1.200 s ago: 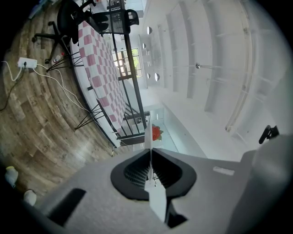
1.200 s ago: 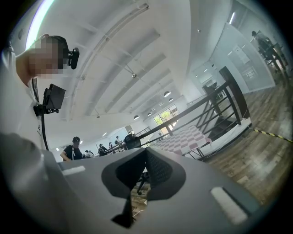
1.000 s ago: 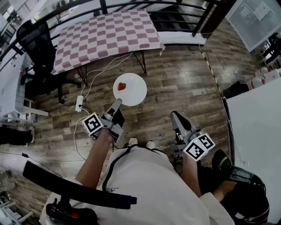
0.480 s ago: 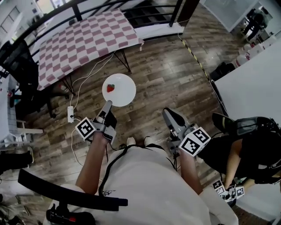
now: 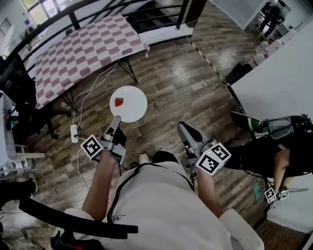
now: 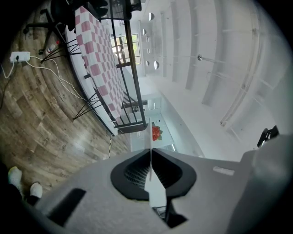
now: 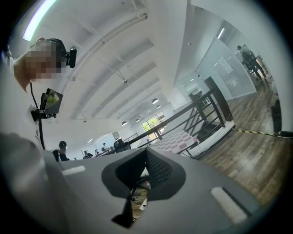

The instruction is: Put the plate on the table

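A white plate (image 5: 129,103) with a strawberry (image 5: 118,102) on it hangs level above the wooden floor. My left gripper (image 5: 116,119) is shut on its near rim. In the left gripper view the plate (image 6: 149,151) shows edge-on between the pads, with the strawberry (image 6: 156,133) beyond. The table with the red-and-white checked cloth (image 5: 83,49) stands ahead to the left, apart from the plate. My right gripper (image 5: 182,128) is held out over the floor to the right, its jaws together with nothing between them (image 7: 146,153).
A black chair (image 5: 19,93) stands left of the table. A power strip (image 5: 74,133) and white cables lie on the floor below the plate. A black railing (image 5: 122,5) runs behind the table. A white tabletop (image 5: 279,68) and a crouched person (image 5: 274,141) are at the right.
The view has swung, so the table and plate now sit further left. The plate stays in my left gripper. A person at the right has come into view.
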The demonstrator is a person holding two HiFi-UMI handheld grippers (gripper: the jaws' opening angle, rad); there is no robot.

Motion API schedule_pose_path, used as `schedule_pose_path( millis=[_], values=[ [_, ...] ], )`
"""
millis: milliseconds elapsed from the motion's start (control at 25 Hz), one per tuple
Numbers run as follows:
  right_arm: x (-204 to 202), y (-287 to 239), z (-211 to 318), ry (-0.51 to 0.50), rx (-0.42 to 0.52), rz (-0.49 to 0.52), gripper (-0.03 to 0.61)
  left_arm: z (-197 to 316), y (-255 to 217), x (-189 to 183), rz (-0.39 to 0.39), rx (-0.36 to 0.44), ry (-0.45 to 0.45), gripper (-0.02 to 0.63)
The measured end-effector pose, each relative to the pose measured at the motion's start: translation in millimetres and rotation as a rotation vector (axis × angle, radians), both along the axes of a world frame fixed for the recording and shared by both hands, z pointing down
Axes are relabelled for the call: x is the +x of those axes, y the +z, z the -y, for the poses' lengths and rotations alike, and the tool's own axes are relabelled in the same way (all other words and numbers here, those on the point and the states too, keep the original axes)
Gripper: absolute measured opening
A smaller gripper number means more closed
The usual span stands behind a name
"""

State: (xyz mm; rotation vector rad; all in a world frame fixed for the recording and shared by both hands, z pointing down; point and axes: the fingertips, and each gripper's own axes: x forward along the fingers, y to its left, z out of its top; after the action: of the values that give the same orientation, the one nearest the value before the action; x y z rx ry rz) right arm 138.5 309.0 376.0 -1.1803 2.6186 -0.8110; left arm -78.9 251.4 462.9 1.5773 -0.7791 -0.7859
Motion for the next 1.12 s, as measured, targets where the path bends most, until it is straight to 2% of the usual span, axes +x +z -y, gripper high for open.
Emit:
schedule_pose_path(
  millis=[280, 600, 1120],
  values=[
    [-8.2, 8.5, -3.1, -0.021, -0.019, -0.007, 0.008, -7.8, 3.8, -9.8, -0.009, -0.002, -0.023, 0.02],
    [-22.4, 13.5, 8.9, -0.09, -0.022, -0.006, 0.008, -10.3, 9.4, -26.0, -0.007, -0.007, -0.084, 0.02],
    [-39.2, 20.4, 65.4, -0.191, -0.029, -0.013, 0.008, 21.0, 12.5, -41.5, -0.008, -0.013, -0.177, 0.02]
  ],
)
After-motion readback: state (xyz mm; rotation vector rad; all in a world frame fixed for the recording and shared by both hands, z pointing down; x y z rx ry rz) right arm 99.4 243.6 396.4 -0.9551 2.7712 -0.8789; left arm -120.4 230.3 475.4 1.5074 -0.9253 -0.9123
